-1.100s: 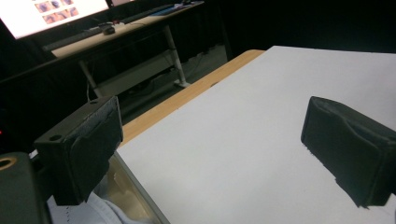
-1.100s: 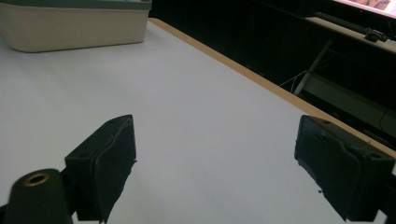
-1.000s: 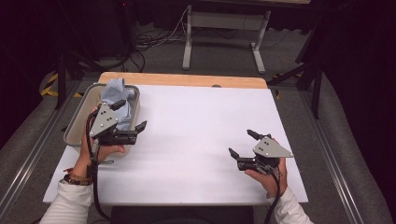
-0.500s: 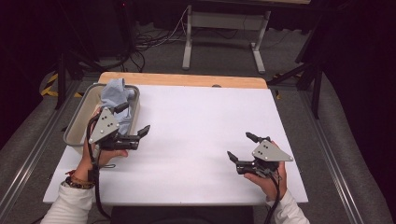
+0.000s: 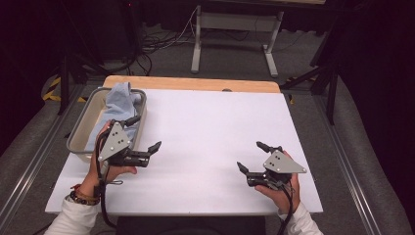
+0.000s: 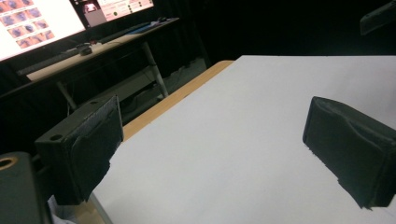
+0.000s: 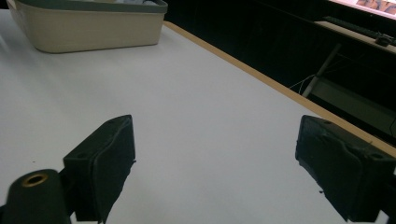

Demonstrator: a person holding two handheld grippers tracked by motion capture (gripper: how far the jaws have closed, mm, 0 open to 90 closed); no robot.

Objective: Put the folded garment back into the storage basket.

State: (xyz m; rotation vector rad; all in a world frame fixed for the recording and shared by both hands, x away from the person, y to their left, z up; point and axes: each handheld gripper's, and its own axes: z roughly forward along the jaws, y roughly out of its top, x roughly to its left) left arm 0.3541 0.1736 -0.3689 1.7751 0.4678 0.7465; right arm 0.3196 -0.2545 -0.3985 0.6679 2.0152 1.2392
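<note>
Fig.: both grippers are hovering empty over the white table (image 5: 205, 127). L. gripper (image 5: 144, 133) is sitting just beside the tub (image 5: 78, 139) at the table's left edge, w/ jaws standing wide apart and nothing between them. A light-blue cloth (image 5: 117, 105) is lying bunched inside the tub, spilling over its far rim. R. gripper (image 5: 253, 156) is resting near the front right, well apart from the tub, jaws likewise spread and holding nothing.
</note>
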